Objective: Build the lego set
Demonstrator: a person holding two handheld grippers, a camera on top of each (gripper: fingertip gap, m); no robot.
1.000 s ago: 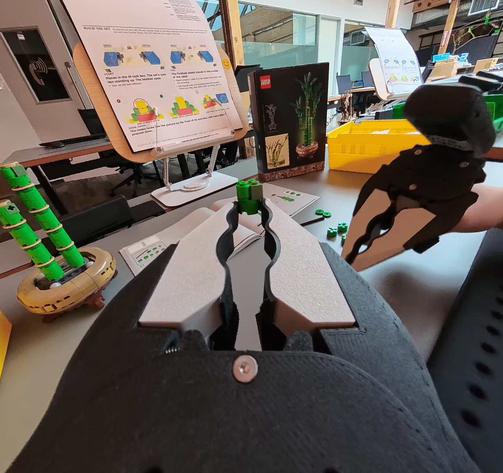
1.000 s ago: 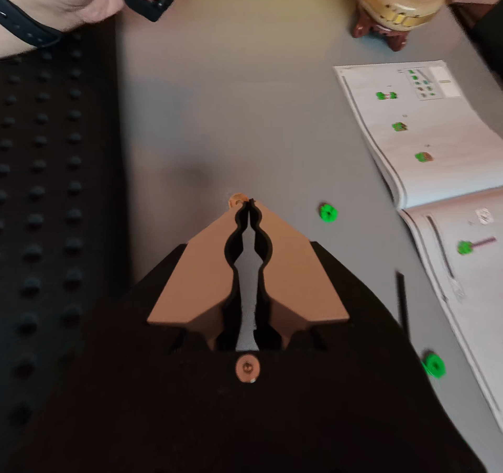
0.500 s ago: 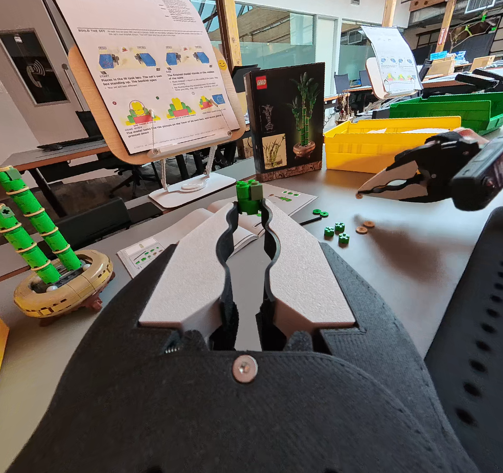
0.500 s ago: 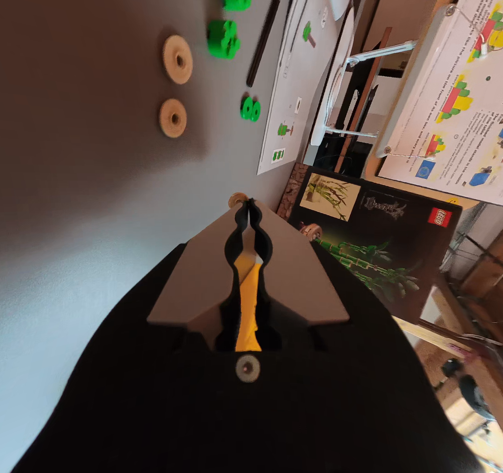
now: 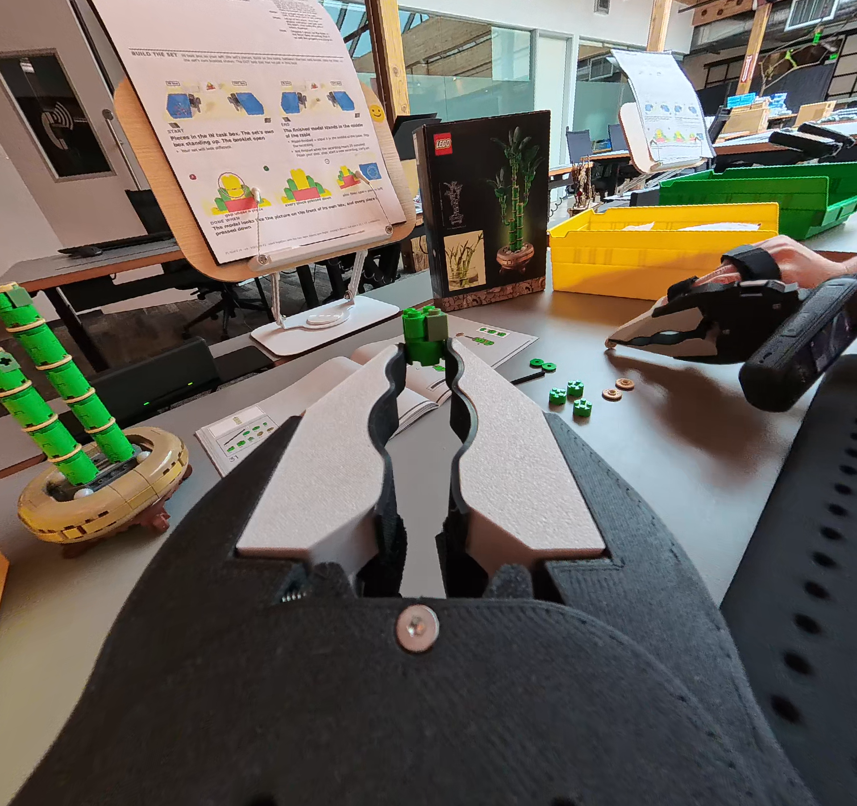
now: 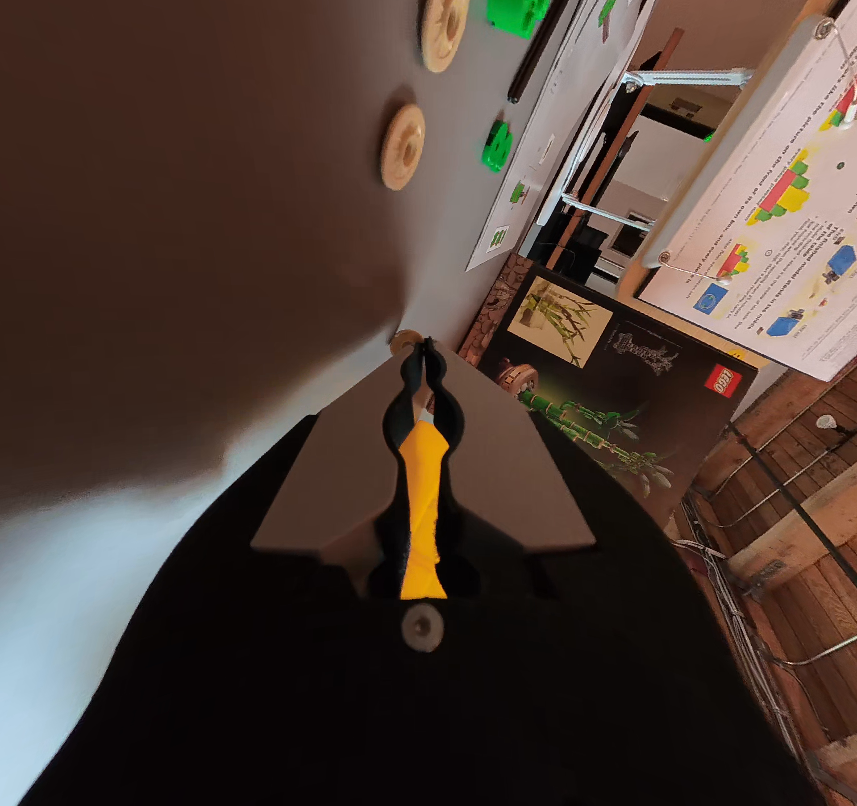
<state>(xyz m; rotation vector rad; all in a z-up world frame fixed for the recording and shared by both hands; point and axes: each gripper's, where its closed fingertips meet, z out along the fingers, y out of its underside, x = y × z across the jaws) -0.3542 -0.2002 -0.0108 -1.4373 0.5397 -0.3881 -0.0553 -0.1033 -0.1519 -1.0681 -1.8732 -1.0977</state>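
My left gripper (image 5: 424, 351) is shut on a small stack of green round bricks (image 5: 423, 333) and holds it upright above the open instruction booklet (image 5: 324, 394). My right gripper (image 6: 426, 348) lies rolled on its side, low over the table, and is shut on a tan round plate (image 6: 405, 341) at its very tips. It also shows in the left wrist view (image 5: 612, 343), held by a hand. On the table between the grippers lie three green round bricks (image 5: 568, 394), two tan round plates (image 5: 617, 388), two green rings (image 5: 542, 365) and a black rod (image 5: 526, 378).
A tan pot with two green bamboo stalks (image 5: 102, 482) stands at the left. The set's box (image 5: 487, 208), a yellow bin (image 5: 663, 245) and a sheet on a stand (image 5: 259, 111) are at the back. A black studded mat (image 5: 811, 551) lies at the right. My right fingertips sit around 35 cm from my left ones.
My right gripper turned from pointing down at the table onto its side and sank lower, keeping the tan plate. My left gripper held still with the green stack.
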